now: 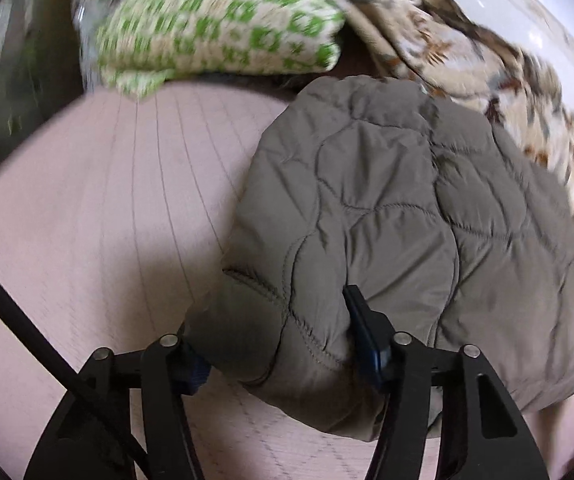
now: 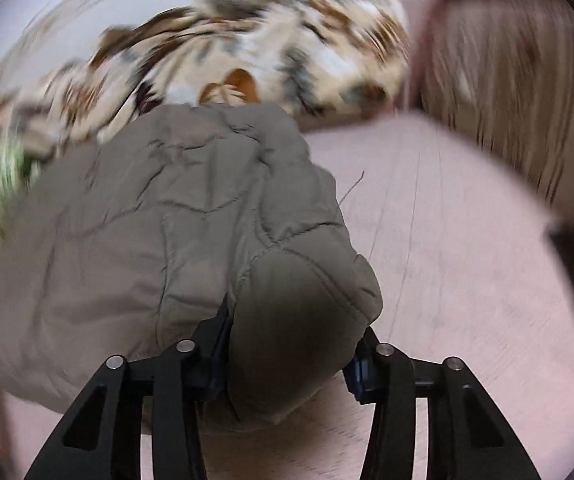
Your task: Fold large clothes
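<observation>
A grey-brown quilted puffer jacket lies on a pink bed sheet. My left gripper is shut on a thick fold at the jacket's near left edge; the padding bulges between its fingers. In the right wrist view the same jacket fills the middle, and my right gripper is shut on a bulging fold at its near right edge. Both folds are lifted a little off the sheet. Both views are blurred by motion.
A green-and-cream patterned pillow lies at the far left of the bed. A cream and brown patterned blanket is bunched behind the jacket, also in the right wrist view. A wooden panel stands at the right.
</observation>
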The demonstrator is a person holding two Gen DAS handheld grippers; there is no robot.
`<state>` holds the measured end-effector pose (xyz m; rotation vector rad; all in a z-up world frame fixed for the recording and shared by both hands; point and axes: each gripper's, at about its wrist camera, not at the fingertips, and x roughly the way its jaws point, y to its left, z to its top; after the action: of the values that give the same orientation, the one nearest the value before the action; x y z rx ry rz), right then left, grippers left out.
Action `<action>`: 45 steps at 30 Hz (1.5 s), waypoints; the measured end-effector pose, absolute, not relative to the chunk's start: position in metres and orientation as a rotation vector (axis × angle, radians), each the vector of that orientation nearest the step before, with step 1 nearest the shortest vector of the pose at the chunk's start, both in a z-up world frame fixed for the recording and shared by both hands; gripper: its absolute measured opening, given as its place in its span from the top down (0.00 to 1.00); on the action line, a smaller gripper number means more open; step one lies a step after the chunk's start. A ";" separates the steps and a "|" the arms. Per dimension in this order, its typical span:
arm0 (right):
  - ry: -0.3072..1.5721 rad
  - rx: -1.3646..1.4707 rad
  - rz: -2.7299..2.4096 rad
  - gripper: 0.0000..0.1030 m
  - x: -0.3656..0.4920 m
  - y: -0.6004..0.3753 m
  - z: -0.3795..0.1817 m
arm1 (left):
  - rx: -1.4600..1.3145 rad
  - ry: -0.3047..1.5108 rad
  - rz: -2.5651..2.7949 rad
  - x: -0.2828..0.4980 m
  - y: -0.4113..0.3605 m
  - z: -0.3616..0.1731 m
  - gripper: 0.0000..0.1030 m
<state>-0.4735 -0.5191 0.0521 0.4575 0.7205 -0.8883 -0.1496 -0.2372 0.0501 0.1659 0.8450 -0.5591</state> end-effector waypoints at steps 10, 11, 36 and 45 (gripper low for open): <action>0.834 0.096 -0.934 0.54 -0.449 -0.494 0.056 | 0.316 0.727 -0.513 -0.163 -0.251 0.054 0.45; 0.838 0.073 -0.937 0.54 -0.448 -0.491 0.056 | 0.323 0.720 -0.510 -0.164 -0.251 0.055 0.45; 0.819 -0.103 -0.953 0.56 -0.440 -0.472 0.064 | 0.409 0.606 -0.447 -0.183 -0.258 0.058 0.48; 0.794 -0.108 -0.946 0.57 -0.445 -0.464 0.072 | 0.398 0.591 -0.445 -0.189 -0.254 0.068 0.50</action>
<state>-0.4453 -0.4635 0.0717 -0.1084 0.7941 -0.9458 -0.1885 -0.2537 0.0681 0.3984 0.5915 -0.4453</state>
